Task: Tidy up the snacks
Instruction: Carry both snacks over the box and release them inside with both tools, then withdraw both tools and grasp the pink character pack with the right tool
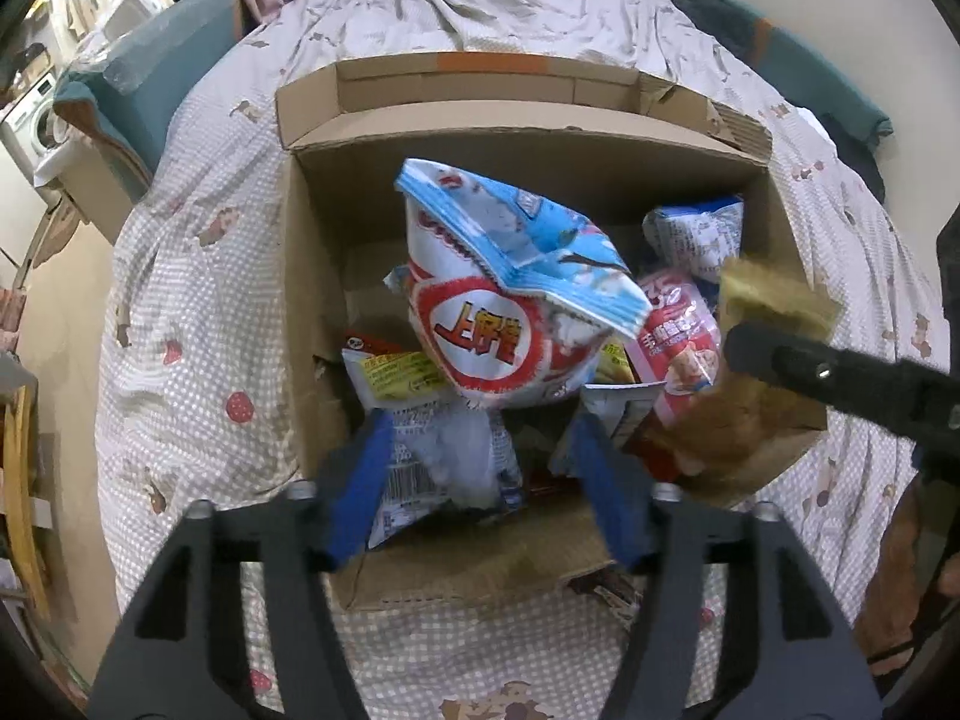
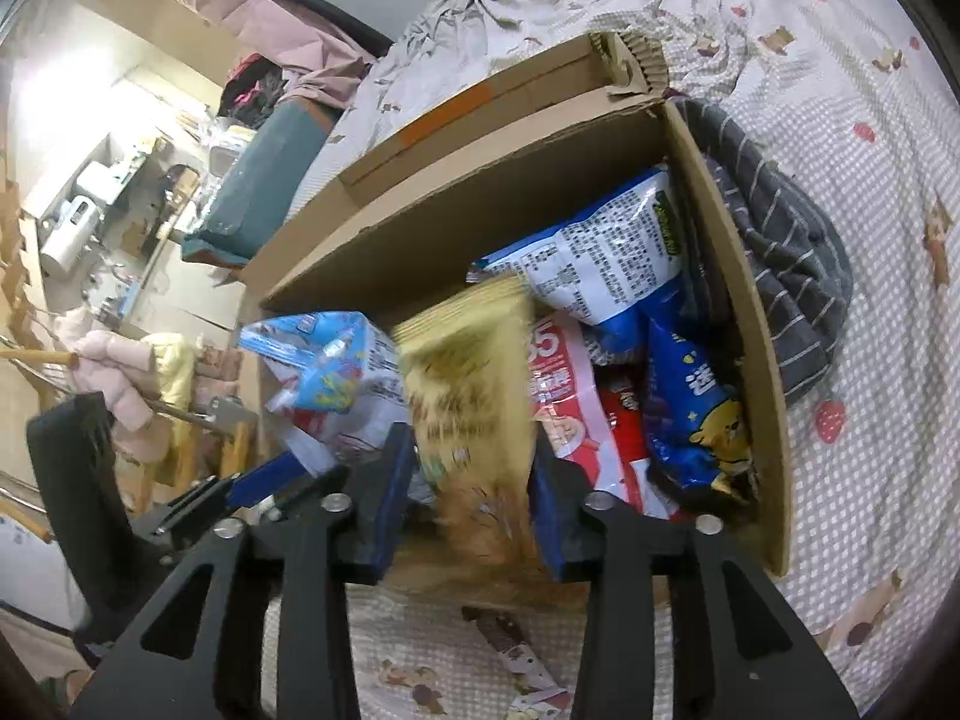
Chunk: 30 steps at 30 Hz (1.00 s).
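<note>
An open cardboard box (image 1: 312, 252) sits on a bed and holds several snack bags. My left gripper (image 1: 480, 456) is over its near side, its blue fingers (image 1: 354, 492) spread around a white and blue snack bag (image 1: 480, 300) that stands between them; whether they grip it I cannot tell. My right gripper (image 2: 474, 468) is shut on a yellow-brown snack bag (image 2: 474, 384), blurred, over the box (image 2: 480, 180). That bag also shows in the left wrist view (image 1: 774, 300) at the box's right side. The white and blue bag (image 2: 324, 372) is at its left.
In the box lie a pink and red bag (image 2: 570, 408), a dark blue bag (image 2: 690, 408) and a white and blue bag (image 2: 606, 246). A grey striped cloth (image 2: 786, 264) lies against the box's right wall. A small wrapper (image 2: 510, 648) lies on the checked bedspread (image 1: 192, 312). A teal cushion (image 1: 156, 72) is at far left.
</note>
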Each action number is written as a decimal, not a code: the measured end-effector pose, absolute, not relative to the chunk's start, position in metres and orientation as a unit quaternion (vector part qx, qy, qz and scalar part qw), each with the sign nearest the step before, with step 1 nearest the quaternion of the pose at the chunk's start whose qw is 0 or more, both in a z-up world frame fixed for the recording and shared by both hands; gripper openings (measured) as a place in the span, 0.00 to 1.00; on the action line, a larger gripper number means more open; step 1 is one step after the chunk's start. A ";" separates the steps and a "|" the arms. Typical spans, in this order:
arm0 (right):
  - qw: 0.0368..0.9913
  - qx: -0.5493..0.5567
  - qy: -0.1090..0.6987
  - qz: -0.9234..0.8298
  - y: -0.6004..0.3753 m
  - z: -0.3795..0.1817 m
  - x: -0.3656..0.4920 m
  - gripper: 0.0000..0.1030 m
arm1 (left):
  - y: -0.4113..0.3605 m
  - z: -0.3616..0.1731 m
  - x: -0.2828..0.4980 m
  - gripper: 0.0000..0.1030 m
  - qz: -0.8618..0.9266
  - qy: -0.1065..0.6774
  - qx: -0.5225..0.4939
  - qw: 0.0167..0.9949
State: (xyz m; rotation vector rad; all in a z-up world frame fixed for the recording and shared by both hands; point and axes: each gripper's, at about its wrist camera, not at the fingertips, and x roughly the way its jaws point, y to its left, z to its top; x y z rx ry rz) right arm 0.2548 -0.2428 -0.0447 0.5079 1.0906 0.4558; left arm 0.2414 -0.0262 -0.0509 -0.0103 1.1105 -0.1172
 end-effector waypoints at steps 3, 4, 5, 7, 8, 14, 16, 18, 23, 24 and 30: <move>0.808 0.247 0.494 0.205 -0.250 -0.039 0.252 0.74 | -0.019 -0.051 0.240 0.71 -0.059 0.533 -0.029 0.843; 0.811 0.246 0.490 0.204 -0.251 -0.037 0.251 0.75 | -0.016 -0.051 0.239 0.71 -0.058 0.533 -0.035 0.843; 0.813 0.242 0.489 0.204 -0.251 -0.035 0.250 0.75 | -0.013 -0.051 0.239 0.71 -0.055 0.533 -0.040 0.843; 0.814 0.240 0.488 0.205 -0.253 -0.033 0.249 0.75 | -0.010 -0.049 0.238 0.71 -0.051 0.531 -0.044 0.845; 0.814 0.241 0.488 0.203 -0.254 -0.032 0.249 0.75 | -0.008 -0.048 0.237 0.71 -0.049 0.530 -0.044 0.846; 0.814 0.236 0.492 0.201 -0.257 -0.031 0.242 0.75 | -0.004 -0.043 0.231 0.72 -0.044 0.527 -0.045 0.847; 0.816 0.231 0.491 0.199 -0.258 -0.028 0.236 0.75 | -0.004 -0.041 0.227 0.72 -0.044 0.526 -0.042 0.849; 0.816 0.231 0.492 0.195 -0.258 -0.026 0.230 0.75 | -0.002 -0.039 0.222 0.72 -0.042 0.522 -0.044 0.851; 0.817 0.227 0.495 0.190 -0.258 -0.022 0.213 0.75 | 0.002 -0.039 0.205 0.71 -0.041 0.525 -0.055 0.848; 0.818 0.226 0.495 0.188 -0.257 -0.021 0.210 0.75 | 0.003 -0.039 0.202 0.72 -0.041 0.526 -0.055 0.848; 0.815 0.207 0.516 0.165 -0.255 -0.027 0.190 0.75 | 0.011 -0.036 0.182 0.71 -0.020 0.521 -0.063 0.851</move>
